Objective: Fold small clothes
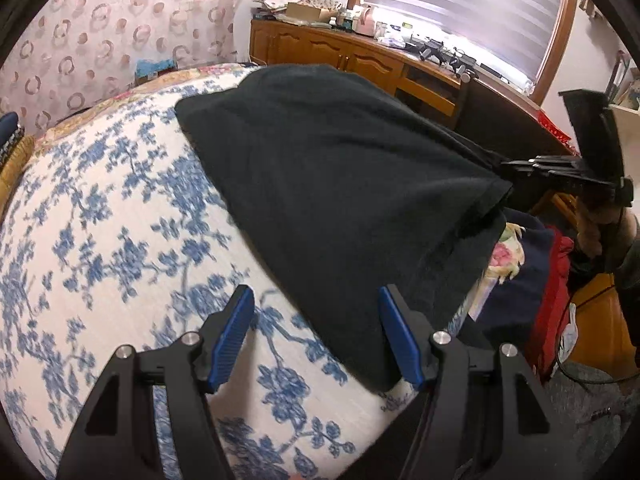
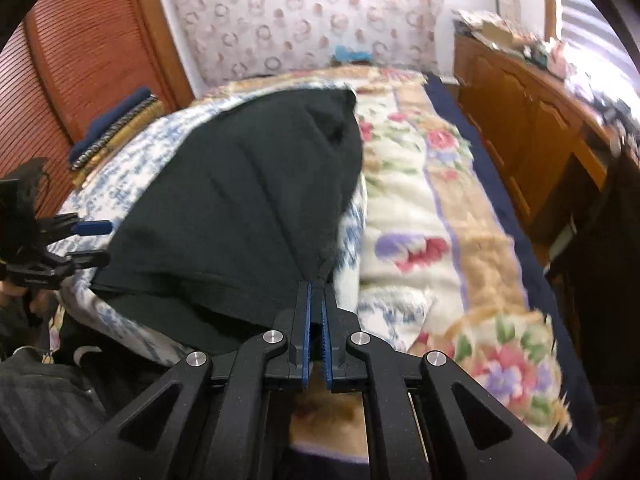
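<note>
A black garment [image 1: 340, 184] lies spread on the blue-flowered white quilt [image 1: 100, 220] of a bed. My left gripper [image 1: 316, 292] hovers open at the garment's near edge; its right pad overlaps the cloth and its left pad is over the quilt. In the right wrist view the black garment [image 2: 248, 200] runs up to my right gripper [image 2: 316, 282], whose blue pads are shut on its near corner. The right gripper [image 1: 516, 168] also shows at the cloth's right corner in the left wrist view. The left gripper [image 2: 96, 242] appears open at the far left.
A flowered blanket [image 2: 420, 208] covers the bed to the right of the quilt. Several folded clothes [image 2: 116, 128] are stacked by a slatted wooden door [image 2: 80, 60]. A cluttered wooden cabinet [image 1: 320, 52] stands under the window. Red and dark cloths [image 1: 556, 280] hang off the bed's side.
</note>
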A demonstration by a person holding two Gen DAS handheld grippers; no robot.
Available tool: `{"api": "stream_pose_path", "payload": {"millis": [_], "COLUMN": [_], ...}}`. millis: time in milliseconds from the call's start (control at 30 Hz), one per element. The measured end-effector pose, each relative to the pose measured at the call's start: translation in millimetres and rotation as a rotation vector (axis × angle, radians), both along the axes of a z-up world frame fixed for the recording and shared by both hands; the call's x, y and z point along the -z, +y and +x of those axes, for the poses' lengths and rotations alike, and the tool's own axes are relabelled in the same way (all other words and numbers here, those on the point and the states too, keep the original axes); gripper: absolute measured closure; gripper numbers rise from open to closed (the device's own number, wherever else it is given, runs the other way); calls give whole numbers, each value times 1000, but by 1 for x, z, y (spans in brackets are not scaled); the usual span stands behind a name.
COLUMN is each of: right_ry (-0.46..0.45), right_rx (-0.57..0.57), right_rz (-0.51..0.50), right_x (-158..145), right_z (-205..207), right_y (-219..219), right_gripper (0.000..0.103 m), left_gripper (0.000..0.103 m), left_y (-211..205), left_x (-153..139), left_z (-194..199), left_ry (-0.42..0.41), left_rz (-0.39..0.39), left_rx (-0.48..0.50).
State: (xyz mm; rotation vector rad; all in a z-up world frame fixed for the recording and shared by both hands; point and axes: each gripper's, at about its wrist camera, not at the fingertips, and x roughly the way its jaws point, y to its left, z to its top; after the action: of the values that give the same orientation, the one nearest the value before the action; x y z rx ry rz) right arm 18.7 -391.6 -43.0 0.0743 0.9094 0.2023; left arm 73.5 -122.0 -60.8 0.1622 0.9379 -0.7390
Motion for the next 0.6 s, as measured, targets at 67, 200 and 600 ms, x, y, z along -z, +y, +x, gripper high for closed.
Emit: {"api": "stream_pose_path", "payload": {"millis": [67,200,600], "right_ry": [1,-16,-120], "right_rx": [16,36,7], "right_rz": [-8,-13,-34], "right_x": [7,10,-16], "right_z": [0,0,-5], "right_y": [0,1,17], "right_gripper": [101,101,57], "left_gripper": [39,39,101], "left_y": [2,5,-12], "left_x": [3,4,-4], "left_z": [0,-7,-29], "left_ry": [24,40,-2], "left_rz": [-12,-43,-41], "left_rx": [-12,-6,70]}}
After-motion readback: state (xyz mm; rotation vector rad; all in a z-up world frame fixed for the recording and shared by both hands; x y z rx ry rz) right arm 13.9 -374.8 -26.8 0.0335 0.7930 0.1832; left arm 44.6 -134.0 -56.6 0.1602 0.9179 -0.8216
